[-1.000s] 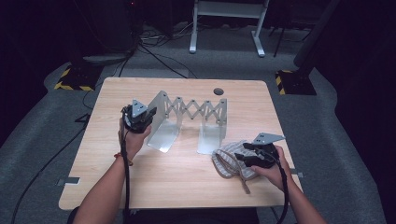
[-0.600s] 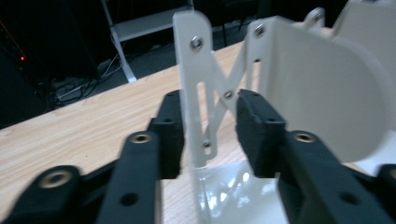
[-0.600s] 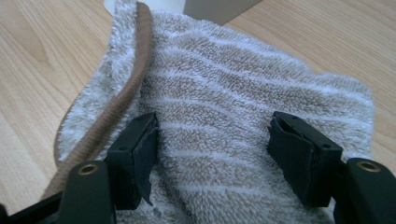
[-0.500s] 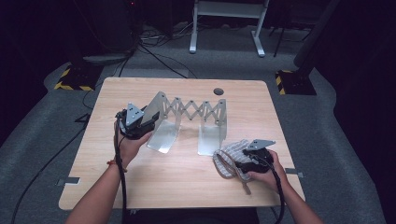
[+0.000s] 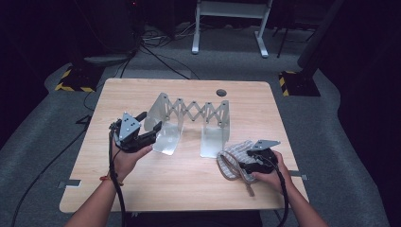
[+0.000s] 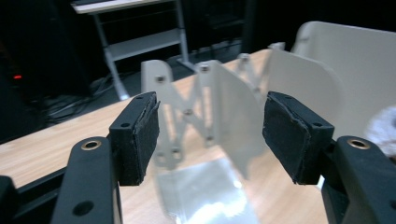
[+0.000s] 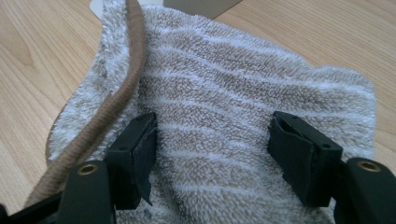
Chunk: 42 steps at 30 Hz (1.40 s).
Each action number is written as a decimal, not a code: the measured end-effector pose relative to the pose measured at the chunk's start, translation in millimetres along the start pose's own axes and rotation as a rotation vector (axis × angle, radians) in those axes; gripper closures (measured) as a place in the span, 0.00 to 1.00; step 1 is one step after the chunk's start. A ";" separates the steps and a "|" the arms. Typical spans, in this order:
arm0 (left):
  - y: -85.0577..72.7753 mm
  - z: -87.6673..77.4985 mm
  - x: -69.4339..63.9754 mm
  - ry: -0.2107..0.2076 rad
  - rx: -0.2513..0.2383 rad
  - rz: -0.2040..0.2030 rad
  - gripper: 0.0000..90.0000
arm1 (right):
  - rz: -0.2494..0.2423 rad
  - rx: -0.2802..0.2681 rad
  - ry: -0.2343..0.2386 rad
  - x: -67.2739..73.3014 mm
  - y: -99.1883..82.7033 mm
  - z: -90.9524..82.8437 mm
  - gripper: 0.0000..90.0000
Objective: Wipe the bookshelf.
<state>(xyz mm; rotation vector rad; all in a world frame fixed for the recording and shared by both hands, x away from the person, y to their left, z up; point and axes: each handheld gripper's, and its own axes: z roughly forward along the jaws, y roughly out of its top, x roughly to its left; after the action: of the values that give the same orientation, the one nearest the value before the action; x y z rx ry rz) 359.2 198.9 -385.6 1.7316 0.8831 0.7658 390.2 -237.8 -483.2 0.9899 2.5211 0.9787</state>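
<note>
The left gripper point(image 5: 150, 126) is held off the table with its padded black jaws wide apart, nothing between them. Just beyond it, at about two o'clock, stands the silver metal accordion-style folding rack point(image 5: 191, 116), its near end plate almost touching the jaws; the left gripper view shows its riveted scissor links point(image 6: 187, 112) ahead. The right gripper point(image 7: 212, 154) hovers with its jaws spread over the beige-and-white striped terry towel point(image 7: 243, 93), which lies on the light wooden tabletop point(image 5: 189, 175) at the rack's five o'clock. A brown cord edging point(image 7: 112, 102) runs along the towel's side.
</note>
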 end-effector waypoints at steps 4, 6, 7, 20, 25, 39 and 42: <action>-3.2 -3.9 -16.3 -0.055 0.015 0.021 0.42 | 0.005 0.002 -0.004 -1.6 -0.6 -0.5 0.37; -5.9 -0.9 -22.4 -0.078 0.033 0.017 0.42 | 0.009 0.000 -0.004 -2.4 -1.0 -0.6 0.37; -7.8 2.5 -26.1 -0.095 0.048 0.020 0.42 | 0.010 -0.001 -0.005 -2.7 -1.1 -0.6 0.37; -16.7 92.9 -45.2 -0.014 0.196 -0.016 0.47 | 0.023 -0.007 -0.009 -10.0 -3.6 -1.5 0.37; -11.6 110.1 -37.5 -0.001 0.189 -0.060 0.50 | 0.046 -0.013 -0.028 -18.5 -7.7 -4.8 0.38; 2.1 129.1 -22.5 0.054 0.152 -0.086 0.90 | 0.078 -0.014 -0.061 -31.9 -11.7 -8.7 0.38; 0.4 127.1 -17.0 0.042 0.147 -0.096 0.97 | 0.080 -0.015 -0.064 -33.8 -12.5 -9.3 0.38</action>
<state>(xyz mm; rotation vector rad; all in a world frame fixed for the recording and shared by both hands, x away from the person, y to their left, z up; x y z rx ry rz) 454.6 122.5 -424.2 1.7926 1.0663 0.6907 404.4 -272.2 -484.8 1.1073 2.4360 0.9704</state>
